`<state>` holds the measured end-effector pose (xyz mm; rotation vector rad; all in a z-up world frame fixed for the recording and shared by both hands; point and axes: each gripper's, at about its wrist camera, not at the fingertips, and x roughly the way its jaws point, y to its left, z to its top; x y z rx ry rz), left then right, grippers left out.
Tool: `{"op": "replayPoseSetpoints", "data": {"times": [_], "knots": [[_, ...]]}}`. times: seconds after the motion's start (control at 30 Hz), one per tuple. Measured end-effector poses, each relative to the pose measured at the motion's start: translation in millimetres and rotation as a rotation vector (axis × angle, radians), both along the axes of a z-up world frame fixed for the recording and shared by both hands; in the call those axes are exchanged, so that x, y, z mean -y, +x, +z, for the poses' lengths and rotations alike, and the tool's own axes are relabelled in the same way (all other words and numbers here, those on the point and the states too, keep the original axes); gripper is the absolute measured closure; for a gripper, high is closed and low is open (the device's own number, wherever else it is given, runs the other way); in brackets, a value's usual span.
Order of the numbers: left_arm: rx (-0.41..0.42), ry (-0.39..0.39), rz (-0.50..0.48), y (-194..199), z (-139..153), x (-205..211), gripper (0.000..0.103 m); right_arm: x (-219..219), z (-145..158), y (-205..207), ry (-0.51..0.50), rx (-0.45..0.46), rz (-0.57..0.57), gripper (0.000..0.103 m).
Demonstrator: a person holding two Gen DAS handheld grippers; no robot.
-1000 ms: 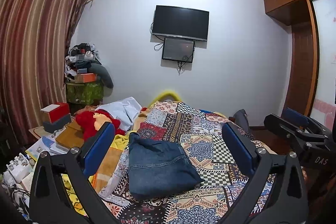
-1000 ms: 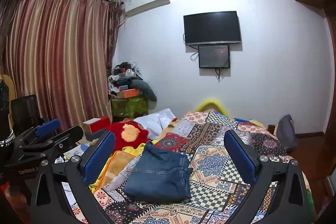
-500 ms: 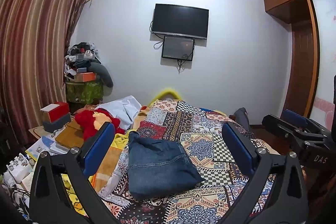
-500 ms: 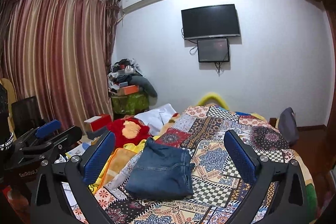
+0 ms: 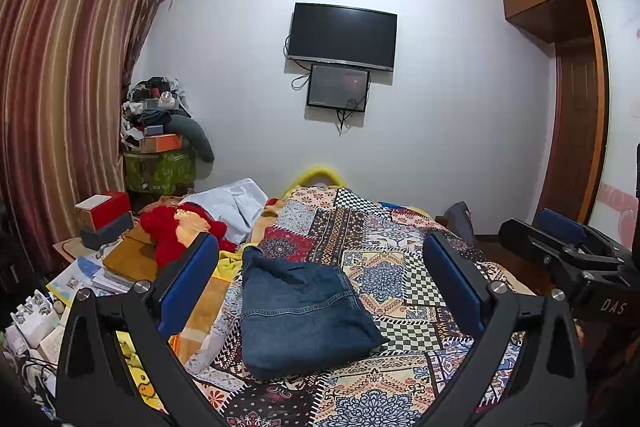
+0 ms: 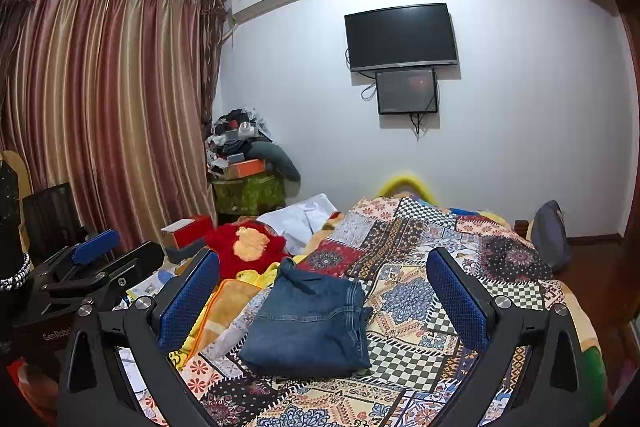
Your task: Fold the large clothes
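Observation:
A pair of blue jeans lies folded into a compact rectangle on the patchwork bed cover; it also shows in the right wrist view. My left gripper is open and empty, held above and in front of the jeans. My right gripper is open and empty too, held back from the jeans. Each gripper shows in the other's view: the right one at the right edge, the left one at the left edge.
A red plush toy and white cloth lie at the bed's left. Books and boxes crowd the left side table. A dark bag stands right of the bed. A TV hangs on the far wall.
Both grippers have lifted and drawn back a little, more so the right one. The jeans have not moved. Both grippers stay open.

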<state>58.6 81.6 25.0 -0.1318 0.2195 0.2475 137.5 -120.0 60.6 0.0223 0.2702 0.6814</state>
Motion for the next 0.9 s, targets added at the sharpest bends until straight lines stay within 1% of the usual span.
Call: {"op": "replayPoseSetpoints", "data": {"times": [0.9], "knots": [[-0.004, -0.011, -0.032, 2.3, 0.5, 2.8, 0.000, 0.4, -1.1, 0.7, 0.005, -0.007, -0.005, 0.000]]}}
